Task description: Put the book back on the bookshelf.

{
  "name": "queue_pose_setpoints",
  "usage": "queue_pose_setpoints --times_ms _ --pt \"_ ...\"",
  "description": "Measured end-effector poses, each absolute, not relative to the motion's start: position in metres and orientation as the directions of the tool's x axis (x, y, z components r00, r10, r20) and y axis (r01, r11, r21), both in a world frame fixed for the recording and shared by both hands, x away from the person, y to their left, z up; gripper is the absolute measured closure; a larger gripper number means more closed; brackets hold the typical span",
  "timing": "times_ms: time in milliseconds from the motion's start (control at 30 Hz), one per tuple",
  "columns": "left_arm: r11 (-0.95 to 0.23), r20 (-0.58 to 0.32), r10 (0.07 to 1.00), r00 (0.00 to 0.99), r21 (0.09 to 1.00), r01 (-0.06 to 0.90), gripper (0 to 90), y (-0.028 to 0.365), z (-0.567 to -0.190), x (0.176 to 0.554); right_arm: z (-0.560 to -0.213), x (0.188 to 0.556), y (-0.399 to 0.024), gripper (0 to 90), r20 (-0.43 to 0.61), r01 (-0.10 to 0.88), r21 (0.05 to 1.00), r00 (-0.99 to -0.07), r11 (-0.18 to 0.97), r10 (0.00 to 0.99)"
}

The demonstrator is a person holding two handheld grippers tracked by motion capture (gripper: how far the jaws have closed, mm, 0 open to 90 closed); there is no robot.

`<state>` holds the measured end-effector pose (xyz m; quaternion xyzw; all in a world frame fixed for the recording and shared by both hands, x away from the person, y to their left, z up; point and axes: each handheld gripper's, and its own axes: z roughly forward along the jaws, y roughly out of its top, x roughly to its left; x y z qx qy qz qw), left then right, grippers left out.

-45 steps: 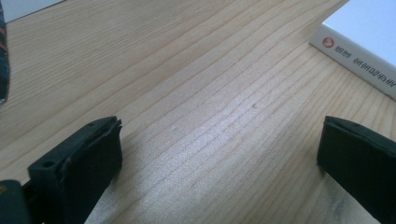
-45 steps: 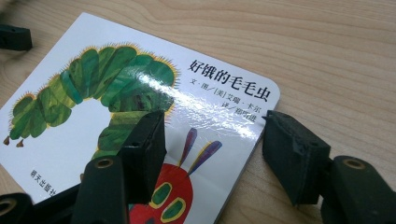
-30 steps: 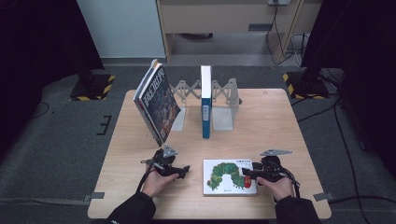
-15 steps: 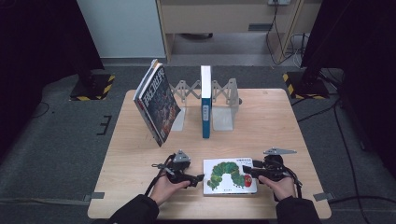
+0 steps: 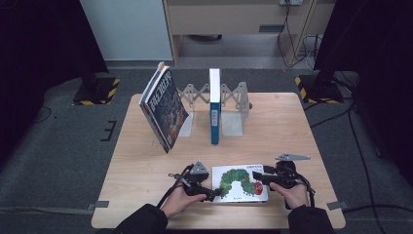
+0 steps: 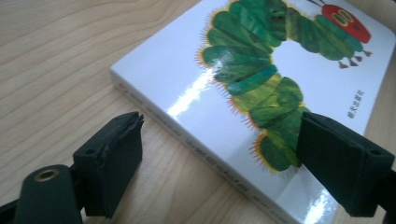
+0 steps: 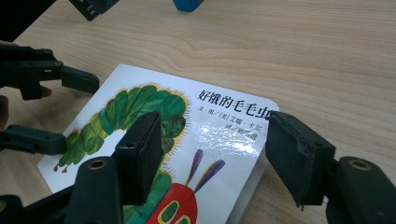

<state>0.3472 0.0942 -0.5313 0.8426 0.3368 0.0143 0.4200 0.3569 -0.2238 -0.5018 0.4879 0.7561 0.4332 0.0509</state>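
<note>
Step in hand, as judged: taking the caterpillar book (image 5: 241, 183) by both short ends to lift it off the table (image 5: 292, 126).

Position noted: flat, cover up, close to the table's front edge, a little right of its middle, parallel to that edge. Well apart from the rack (image 5: 234, 105) near the back edge, where a blue book (image 5: 214, 107) stands upright and a larger book (image 5: 163, 109) leans at the left.

Left gripper (image 5: 214, 194): at the book's left end, jaws wide. In the left gripper view, one pad out over bare wood beside the spine, the other hanging over the cover near a corner; no contact seen, nothing gripped.

Right gripper (image 7: 215, 163): at the book's right end, jaws partly apart, standing to either side of the rounded corner above the cover; not pressing, nothing held.

Procedure notes:
- Bring each gripper lower, so one pad can go under the cover edge and one over it; no gap shows between book and wood, so probably tip or slide an end first.
- Close on the thickness, not across the glossy cover; risk of slipping there.
- Grip well in from the corners, to keep the book from pivoting.
- Close both sides together and raise level.
- Check that the trailing cables stay clear of the book.
</note>
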Motion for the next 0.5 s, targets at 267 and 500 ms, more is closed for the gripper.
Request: queue_pose_setpoints --times_ms 267,500 --pt "-0.407 -0.273 0.580 0.768 0.719 0.563 11.2 0.0898 -0.5319 0.3475 -0.4991 0.3588 -0.2240 35.9 0.373 0.681 0.725 -0.515 0.104 0.771" --pt "-0.402 -0.270 0.581 0.768 0.725 0.559 11.2 0.0903 -0.5327 0.3496 -0.4990 0.3654 -0.2206 34.1 0.364 0.670 0.736 -0.515 0.100 0.776"
